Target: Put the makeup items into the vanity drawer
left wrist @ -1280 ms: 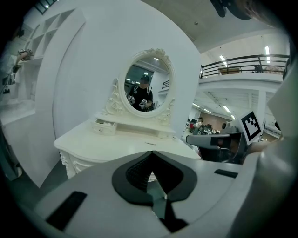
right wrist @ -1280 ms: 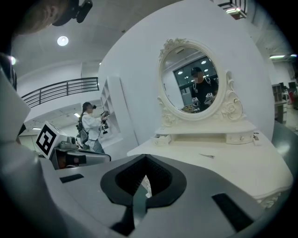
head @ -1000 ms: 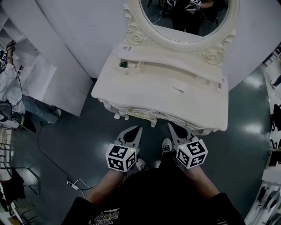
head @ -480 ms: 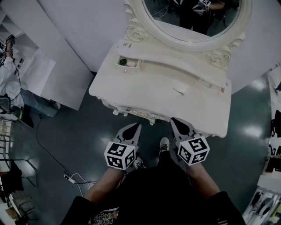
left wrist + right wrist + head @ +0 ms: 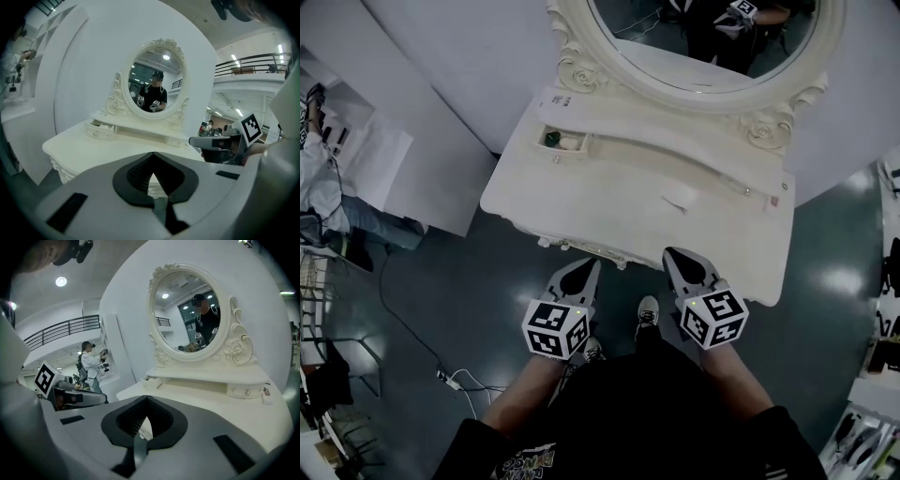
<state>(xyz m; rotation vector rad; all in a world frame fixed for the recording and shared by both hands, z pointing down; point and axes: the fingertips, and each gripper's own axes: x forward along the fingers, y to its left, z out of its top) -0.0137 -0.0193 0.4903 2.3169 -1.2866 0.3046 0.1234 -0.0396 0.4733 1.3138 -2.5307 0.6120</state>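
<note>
— How are the tongs held?
— The left tongs (image 5: 592, 266) and the right tongs (image 5: 669, 253) are held side by side over the floor, just before the front edge of the tabletop (image 5: 600, 211). Both pairs of jaws are closed tip to tip, and nothing is gripped by either.
— Where is the vanity drawer?
— The vanity drawer (image 5: 565, 141) is seen pulled open at the left end of the raised shelf beneath the mirror (image 5: 712, 42), well apart from both tongs. Something green (image 5: 551, 138) and something pale (image 5: 573, 143) are lodged in it; what they are cannot be told.
— What lies in between?
— The full depth of the tabletop is spread between the tongs and that drawer, with one small pale scrap (image 5: 680, 202) lying near its middle. A second little drawer (image 5: 244, 391) is seen shut at the shelf's right end.
— And around?
— A cable (image 5: 450, 380) is trailed over the dark floor at the left, and a person in white (image 5: 319, 183) is glimpsed at the far left edge.
</note>
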